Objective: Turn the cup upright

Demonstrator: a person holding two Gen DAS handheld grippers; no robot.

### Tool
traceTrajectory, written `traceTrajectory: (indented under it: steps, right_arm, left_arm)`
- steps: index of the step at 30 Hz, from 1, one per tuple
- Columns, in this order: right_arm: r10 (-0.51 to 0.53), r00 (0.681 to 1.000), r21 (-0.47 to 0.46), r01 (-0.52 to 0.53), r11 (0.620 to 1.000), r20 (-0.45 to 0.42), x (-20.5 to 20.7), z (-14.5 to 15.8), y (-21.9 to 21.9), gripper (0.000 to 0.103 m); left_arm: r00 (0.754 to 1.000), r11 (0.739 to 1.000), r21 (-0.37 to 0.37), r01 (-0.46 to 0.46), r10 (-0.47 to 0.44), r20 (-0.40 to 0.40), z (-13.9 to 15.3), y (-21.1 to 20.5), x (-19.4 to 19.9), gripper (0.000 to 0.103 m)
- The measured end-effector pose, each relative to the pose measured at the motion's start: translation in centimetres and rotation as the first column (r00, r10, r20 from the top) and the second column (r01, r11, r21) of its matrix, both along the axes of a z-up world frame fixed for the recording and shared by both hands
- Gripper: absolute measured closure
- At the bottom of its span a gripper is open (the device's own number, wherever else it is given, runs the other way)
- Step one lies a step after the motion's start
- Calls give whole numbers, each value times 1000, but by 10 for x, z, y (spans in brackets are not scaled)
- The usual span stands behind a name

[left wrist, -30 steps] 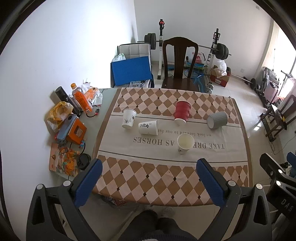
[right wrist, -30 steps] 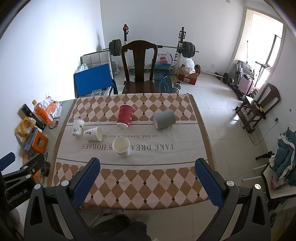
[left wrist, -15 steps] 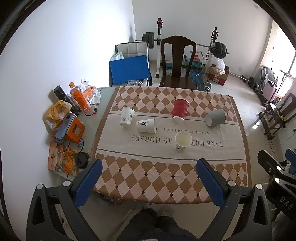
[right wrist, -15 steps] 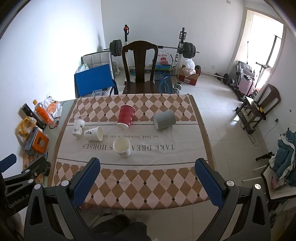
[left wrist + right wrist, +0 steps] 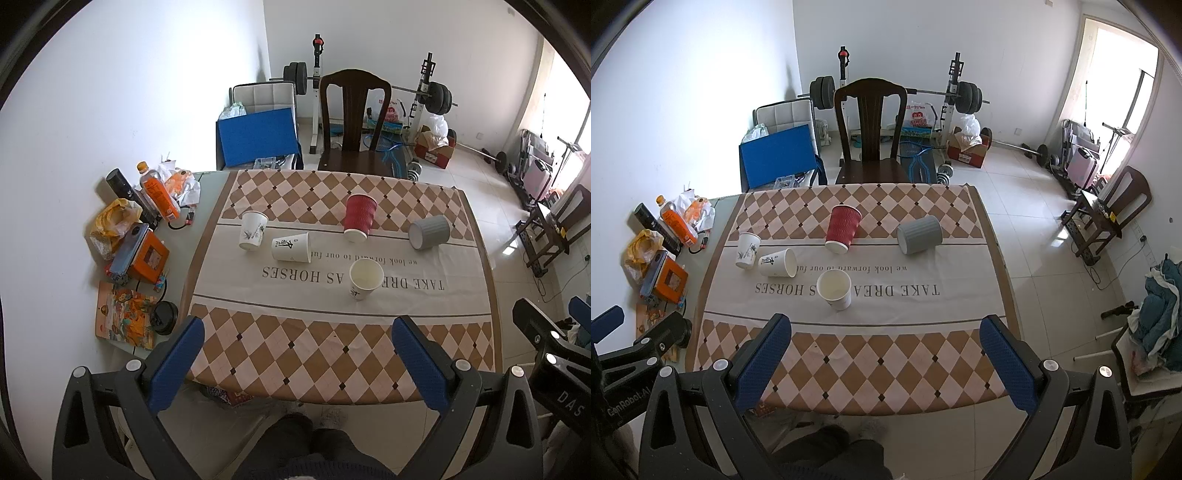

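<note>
Several cups sit on the checkered tablecloth. A grey ribbed cup lies on its side at the right. A white paper cup lies on its side at the left. A red ribbed cup stands upside down, and so does a white cup. Another white cup stands upright with its mouth up. My left gripper and right gripper are both open and empty, high above the table's near edge.
Bottles, an orange box, bags and a booklet clutter the table's left strip. A dark wooden chair stands at the far side. Weights and a rack stand behind it. The other gripper shows at each view's edge.
Both grippers have risen and drawn back a little, so the table looks slightly smaller. The cups have not moved.
</note>
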State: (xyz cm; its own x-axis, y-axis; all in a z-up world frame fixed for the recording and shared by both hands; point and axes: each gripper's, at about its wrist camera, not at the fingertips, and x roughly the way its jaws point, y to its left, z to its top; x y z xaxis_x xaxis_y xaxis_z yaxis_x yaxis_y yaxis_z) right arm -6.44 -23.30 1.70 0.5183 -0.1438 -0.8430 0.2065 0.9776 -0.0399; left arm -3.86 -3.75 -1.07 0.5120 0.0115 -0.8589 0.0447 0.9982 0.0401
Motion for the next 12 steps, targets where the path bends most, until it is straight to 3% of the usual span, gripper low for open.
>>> traceTrajectory:
  steps: [12]
  right_arm:
    - [1, 1000, -1, -1, 1000, 1, 1, 0, 0, 0]
  left_arm:
    - [1000, 1000, -4, 0, 0, 1, 0, -1, 0, 0]
